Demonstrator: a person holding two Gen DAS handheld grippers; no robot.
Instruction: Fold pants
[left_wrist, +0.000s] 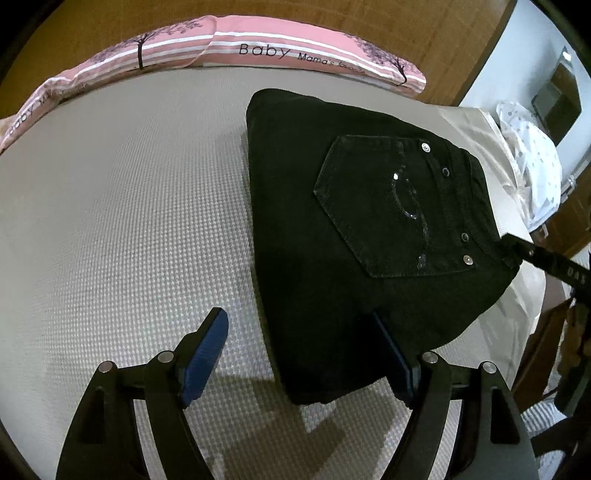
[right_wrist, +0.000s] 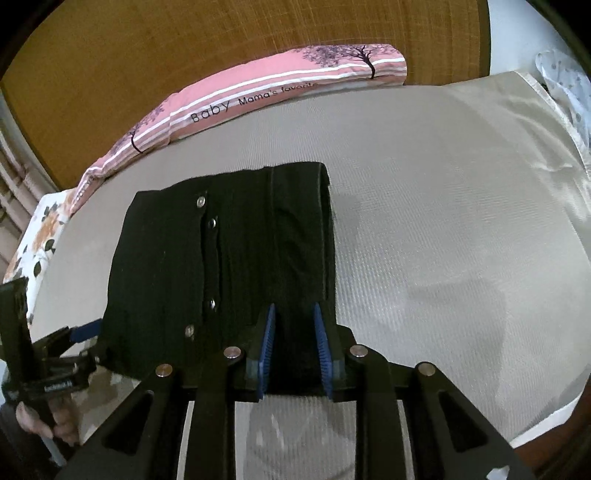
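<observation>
The black pants (left_wrist: 354, 229) lie folded into a compact stack on the grey mattress (left_wrist: 122, 206), back pocket with studs facing up. My left gripper (left_wrist: 303, 325) is open; its jaws straddle the near corner of the stack, the right pad over the cloth, the left over the mattress. In the right wrist view the pants (right_wrist: 221, 266) lie ahead, and my right gripper (right_wrist: 293, 314) has its blue pads closed on the waistband edge of the stack. The left gripper (right_wrist: 86, 328) shows at the left edge of that view, against the pants' corner.
A pink "Baby" pillow (left_wrist: 236, 51) lies along the wooden headboard (right_wrist: 184, 44). White spotted bedding (left_wrist: 535, 166) is bunched past the mattress's right edge. A floral sheet (right_wrist: 40, 236) shows at the left.
</observation>
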